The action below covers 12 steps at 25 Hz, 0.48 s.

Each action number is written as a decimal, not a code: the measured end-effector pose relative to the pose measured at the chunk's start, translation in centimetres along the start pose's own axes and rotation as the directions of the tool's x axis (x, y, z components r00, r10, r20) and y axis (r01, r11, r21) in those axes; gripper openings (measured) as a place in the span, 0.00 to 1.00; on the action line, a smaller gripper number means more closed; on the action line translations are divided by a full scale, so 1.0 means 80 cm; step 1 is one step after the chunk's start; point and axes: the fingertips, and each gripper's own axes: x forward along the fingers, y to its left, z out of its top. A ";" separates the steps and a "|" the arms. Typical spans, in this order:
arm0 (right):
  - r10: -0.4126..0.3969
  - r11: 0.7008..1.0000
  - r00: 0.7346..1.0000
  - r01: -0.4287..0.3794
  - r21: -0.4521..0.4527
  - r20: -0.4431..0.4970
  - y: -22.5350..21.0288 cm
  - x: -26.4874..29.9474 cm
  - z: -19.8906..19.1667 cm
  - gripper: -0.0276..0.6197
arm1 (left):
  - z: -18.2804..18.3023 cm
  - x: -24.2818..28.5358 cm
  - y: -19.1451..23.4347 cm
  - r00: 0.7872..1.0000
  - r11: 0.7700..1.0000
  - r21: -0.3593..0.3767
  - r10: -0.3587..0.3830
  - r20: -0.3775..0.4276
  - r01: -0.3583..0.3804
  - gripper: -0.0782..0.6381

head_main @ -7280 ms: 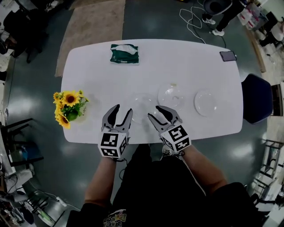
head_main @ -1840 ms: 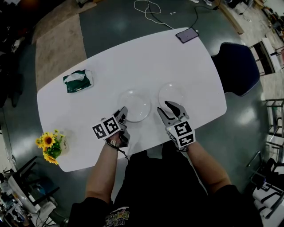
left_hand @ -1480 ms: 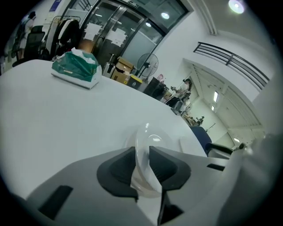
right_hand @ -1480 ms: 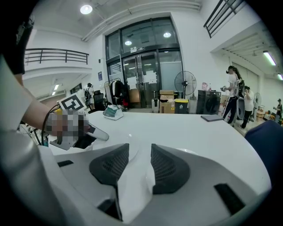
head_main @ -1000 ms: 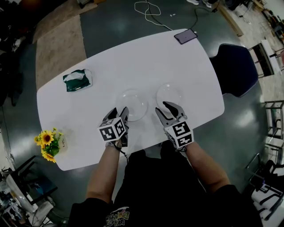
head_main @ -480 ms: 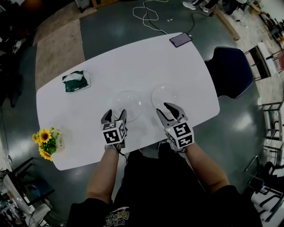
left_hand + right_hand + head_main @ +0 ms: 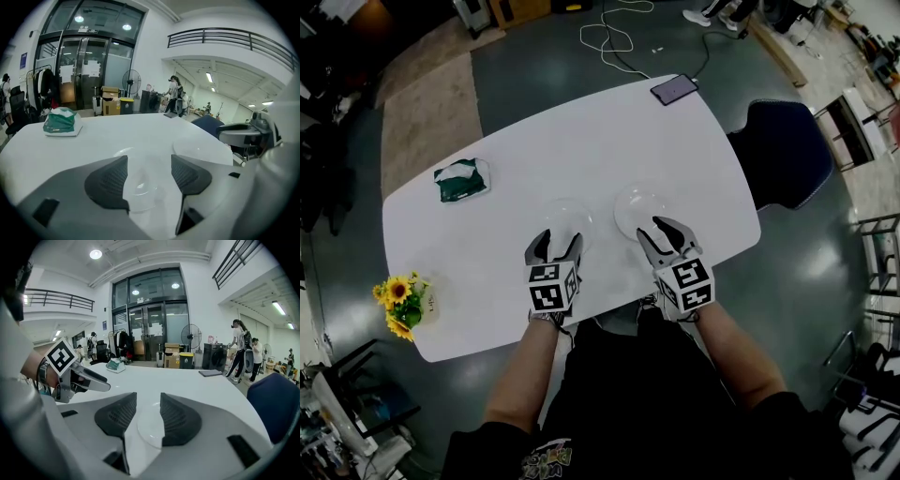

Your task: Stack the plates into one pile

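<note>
The left gripper (image 7: 556, 240) has just opened its jaws wide and hangs empty over one clear plate (image 7: 563, 214). The right gripper (image 7: 665, 231), jaws apart, hovers over the other plate (image 7: 635, 198).

Big open lab or office hall: glass entrance doors (image 7: 152, 333), mezzanine railing (image 7: 211, 35), standing fan (image 7: 132, 82), cardboard boxes (image 7: 110, 107), loose cables (image 7: 600, 42) on grey floor (image 7: 534, 56), white table (image 7: 581, 141).
</note>
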 end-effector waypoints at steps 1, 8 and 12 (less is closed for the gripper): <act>-0.002 1.000 1.000 0.002 0.000 0.003 -0.004 -0.002 0.000 0.31 | 0.004 0.000 -0.008 1.000 1.000 0.004 -0.009 0.007 0.009 0.51; 0.004 1.000 1.000 -0.004 0.007 0.013 -0.034 -0.016 -0.002 0.31 | 0.020 0.012 -0.066 0.997 0.994 0.078 -0.074 0.017 0.072 0.51; 0.014 1.000 1.000 -0.014 -0.002 0.012 -0.053 -0.019 -0.009 0.31 | 0.020 0.022 -0.100 0.995 0.988 0.123 -0.094 0.012 0.092 0.51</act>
